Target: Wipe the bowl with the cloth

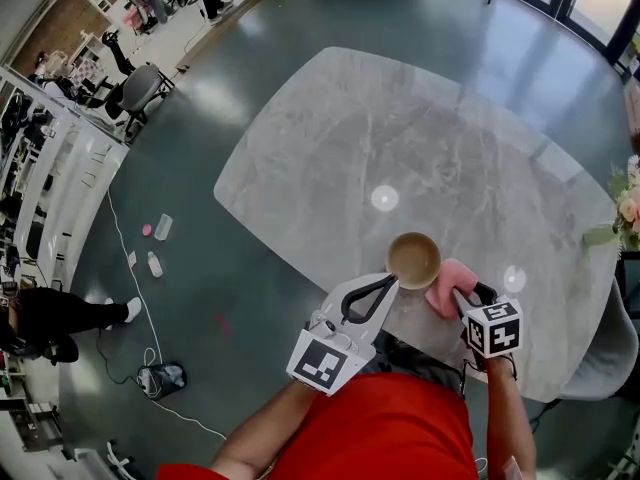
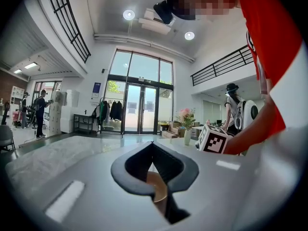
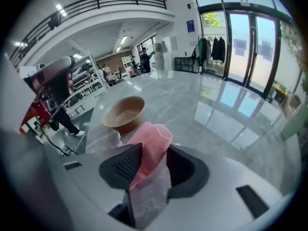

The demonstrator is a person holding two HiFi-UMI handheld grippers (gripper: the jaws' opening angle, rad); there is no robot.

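No word, number or brand name can be read anywhere. The left marker cube [image 1: 322, 360], behind the left fingers [image 2: 126, 173], and the right marker cube [image 1: 493, 328], behind the right fingers [image 3: 122, 165], carry only black-and-white square patterns, with no letters or digits. Far beyond the left fingers, a blue sign [image 2: 96, 87] hangs on the wall beside the glass doors [image 2: 141, 109]. Its print is too small to make out.

The left gripper [image 2: 153, 146], jaws together, pinches the tan bowl [image 2: 158, 190] above the marble table [image 2: 57, 158].
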